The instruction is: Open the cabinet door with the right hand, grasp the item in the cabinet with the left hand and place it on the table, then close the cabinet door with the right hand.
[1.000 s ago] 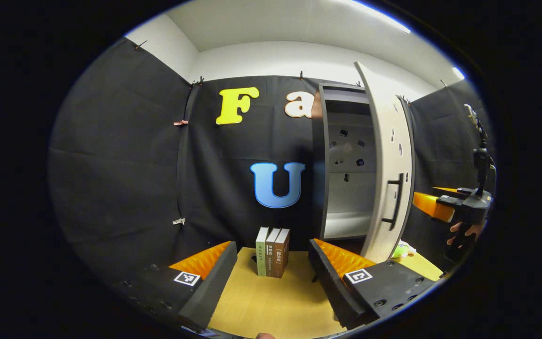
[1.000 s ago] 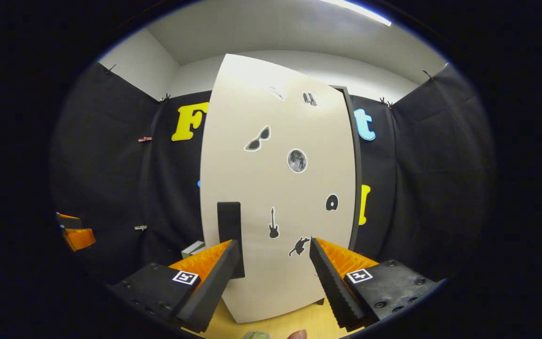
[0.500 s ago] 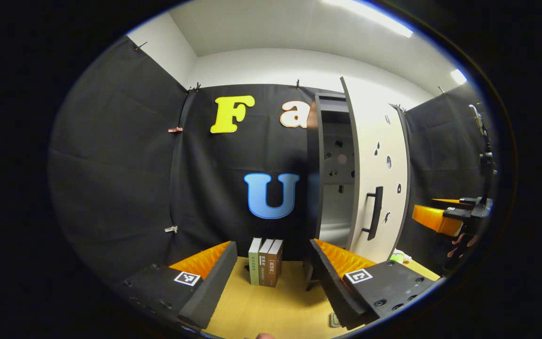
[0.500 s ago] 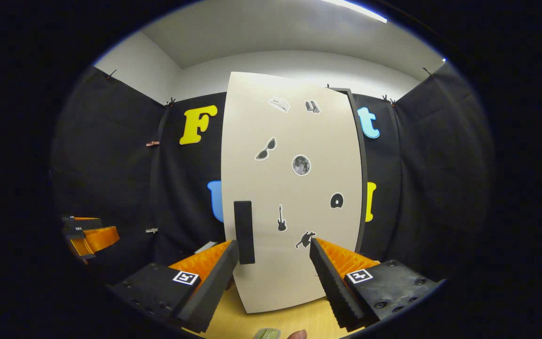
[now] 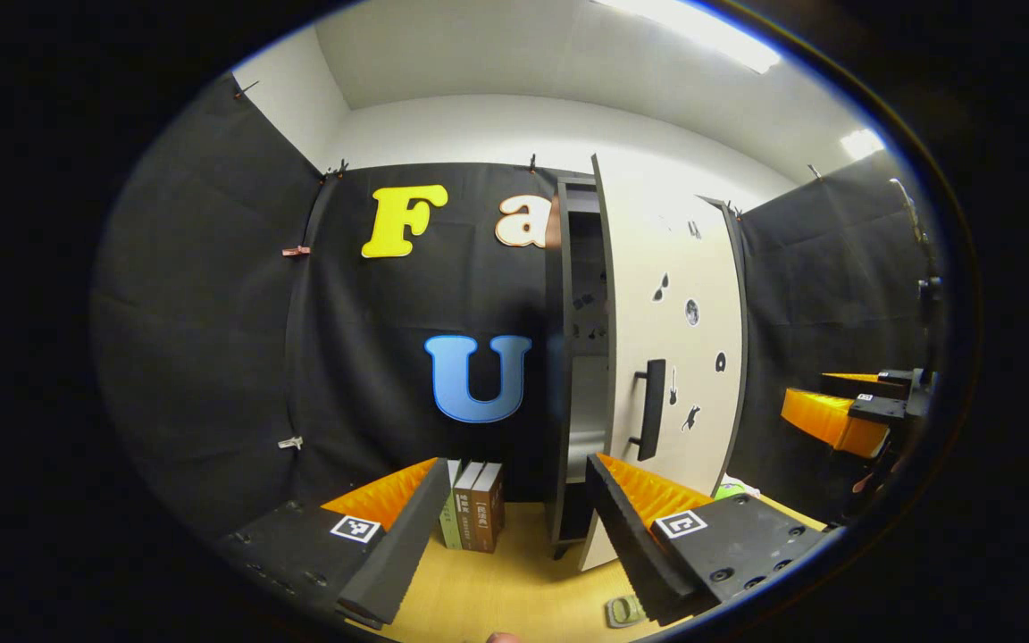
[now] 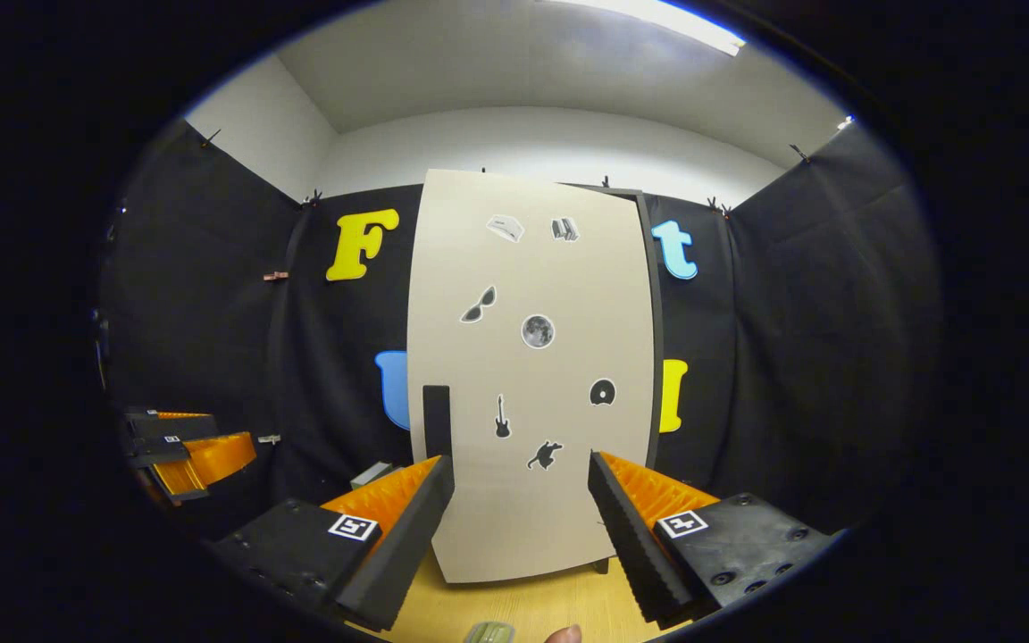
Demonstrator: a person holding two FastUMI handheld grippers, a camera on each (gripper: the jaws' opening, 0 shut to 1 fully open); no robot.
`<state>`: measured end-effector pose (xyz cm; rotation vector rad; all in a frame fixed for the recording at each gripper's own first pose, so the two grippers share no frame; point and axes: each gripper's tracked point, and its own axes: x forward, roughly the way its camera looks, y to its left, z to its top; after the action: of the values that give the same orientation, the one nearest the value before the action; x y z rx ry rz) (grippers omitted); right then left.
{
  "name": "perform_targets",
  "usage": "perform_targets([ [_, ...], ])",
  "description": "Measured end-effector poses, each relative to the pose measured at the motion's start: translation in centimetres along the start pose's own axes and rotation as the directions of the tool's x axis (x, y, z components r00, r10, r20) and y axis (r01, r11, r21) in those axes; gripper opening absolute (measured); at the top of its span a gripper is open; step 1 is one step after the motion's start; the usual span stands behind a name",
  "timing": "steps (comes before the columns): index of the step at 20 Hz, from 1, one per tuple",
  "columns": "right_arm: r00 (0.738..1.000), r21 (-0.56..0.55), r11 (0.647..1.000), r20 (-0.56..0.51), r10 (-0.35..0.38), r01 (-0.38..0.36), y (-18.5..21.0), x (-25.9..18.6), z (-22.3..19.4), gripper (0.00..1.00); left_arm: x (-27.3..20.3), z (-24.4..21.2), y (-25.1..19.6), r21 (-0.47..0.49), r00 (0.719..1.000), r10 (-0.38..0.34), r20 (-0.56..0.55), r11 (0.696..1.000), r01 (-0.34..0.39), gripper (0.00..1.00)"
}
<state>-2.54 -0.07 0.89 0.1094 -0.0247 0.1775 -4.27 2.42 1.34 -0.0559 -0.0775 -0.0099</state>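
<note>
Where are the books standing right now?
In the left gripper view, the books stand upright on the table, against the black cloth, just left of the cabinet.

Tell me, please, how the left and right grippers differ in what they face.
The left gripper faces the books and the narrow opening of the cabinet; the right gripper faces the door front. From the left gripper the door looks slanted, ajar; from the right gripper, head-on. Both are open and empty.

Three books (image 5: 472, 505) stand upright side by side on the wooden table (image 5: 514, 589), against the booth's black cloth wall (image 5: 211, 339).
</note>
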Motion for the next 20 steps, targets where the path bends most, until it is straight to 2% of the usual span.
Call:
perform_targets([
  [9, 1.000, -0.001, 1.000, 0.004, -0.023, 0.023, -1.4, 0.0, -0.4, 0.98, 0.5, -0.6, -1.7, 0.021, 1.000, -0.007, -0.011, 1.000, 0.007, 0.96],
  [20, 1.000, -0.002, 1.000, 0.011, -0.005, 0.005, -0.9, 0.3, -0.5, 0.98, 0.4, -1.0, -1.7, 0.006, 0.999, -0.016, -0.029, 1.000, 0.016, 0.96],
])
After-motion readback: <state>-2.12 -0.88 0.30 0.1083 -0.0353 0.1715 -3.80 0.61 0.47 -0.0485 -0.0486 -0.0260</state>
